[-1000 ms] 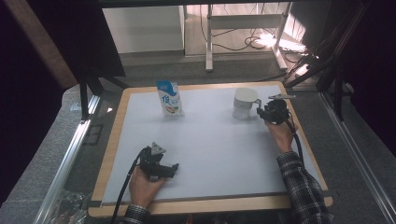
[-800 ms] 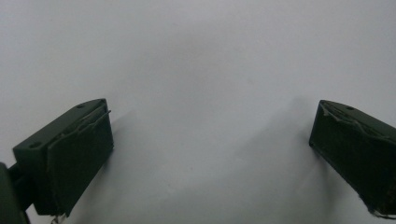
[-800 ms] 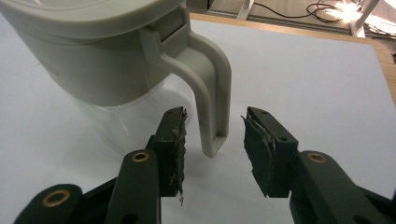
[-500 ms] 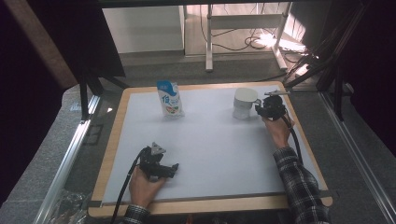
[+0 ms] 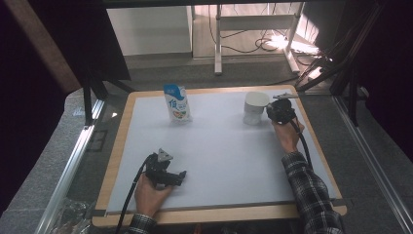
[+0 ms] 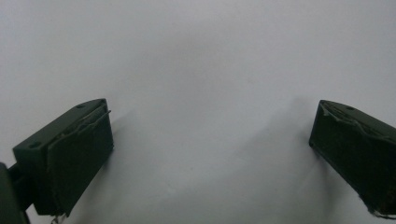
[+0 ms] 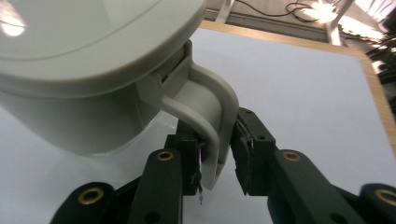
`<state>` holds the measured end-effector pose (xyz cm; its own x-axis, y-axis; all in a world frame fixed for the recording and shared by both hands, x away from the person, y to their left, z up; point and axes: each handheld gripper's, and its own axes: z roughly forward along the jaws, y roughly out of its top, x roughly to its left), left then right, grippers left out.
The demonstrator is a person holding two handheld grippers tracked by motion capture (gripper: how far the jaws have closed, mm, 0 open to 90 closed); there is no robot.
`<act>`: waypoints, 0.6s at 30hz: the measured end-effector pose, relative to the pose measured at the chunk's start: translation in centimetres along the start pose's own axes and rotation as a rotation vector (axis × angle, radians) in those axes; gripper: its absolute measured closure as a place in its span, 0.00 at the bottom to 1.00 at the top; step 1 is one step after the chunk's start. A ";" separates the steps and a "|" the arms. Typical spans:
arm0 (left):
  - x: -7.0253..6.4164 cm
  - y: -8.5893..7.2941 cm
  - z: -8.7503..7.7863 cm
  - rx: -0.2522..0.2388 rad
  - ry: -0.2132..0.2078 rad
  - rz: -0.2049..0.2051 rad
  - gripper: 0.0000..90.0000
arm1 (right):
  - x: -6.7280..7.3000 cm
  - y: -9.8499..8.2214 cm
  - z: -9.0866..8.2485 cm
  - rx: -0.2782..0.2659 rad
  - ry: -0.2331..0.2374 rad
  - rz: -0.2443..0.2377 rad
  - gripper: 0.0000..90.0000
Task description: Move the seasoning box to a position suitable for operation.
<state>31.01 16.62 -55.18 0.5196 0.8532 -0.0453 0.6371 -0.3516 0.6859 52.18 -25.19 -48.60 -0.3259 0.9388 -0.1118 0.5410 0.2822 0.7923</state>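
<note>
Plaid-sleeved forearm outstretched; right hand-held gripper [image 7: 217, 161] clamps jug handle [image 7: 212, 121].

My pale lidded mug [image 5: 255, 107] stands upright at the mat's two o'clock corner, its handle [image 7: 212, 116] pointing toward three o'clock.

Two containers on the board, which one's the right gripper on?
The white lidded mug, back right: the right gripper has its jaws around the handle. The blue-and-white carton stands untouched, back left.
</note>
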 end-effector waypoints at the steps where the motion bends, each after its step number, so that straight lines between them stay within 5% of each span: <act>1: 0.0 0.0 0.0 0.000 0.000 0.000 0.00 | 0.0 0.0 0.0 -0.002 -0.001 0.001 0.83; 9: 0.0 0.0 0.0 0.000 0.000 -0.001 0.00 | -0.4 -0.1 0.3 -0.031 -0.027 0.038 0.89; 12: 0.0 0.0 0.0 0.000 0.001 0.000 0.00 | -0.8 -0.2 0.3 -0.039 0.005 0.067 0.90; 18: 0.0 0.0 0.0 0.000 0.001 0.000 0.00 | -0.5 -0.2 0.0 -0.045 0.008 0.038 0.90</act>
<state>31.01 16.63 -55.18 0.5192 0.8535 -0.0448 0.6372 -0.3516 0.6858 52.25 -25.76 -48.68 -0.3123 0.9469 -0.0765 0.5181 0.2372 0.8218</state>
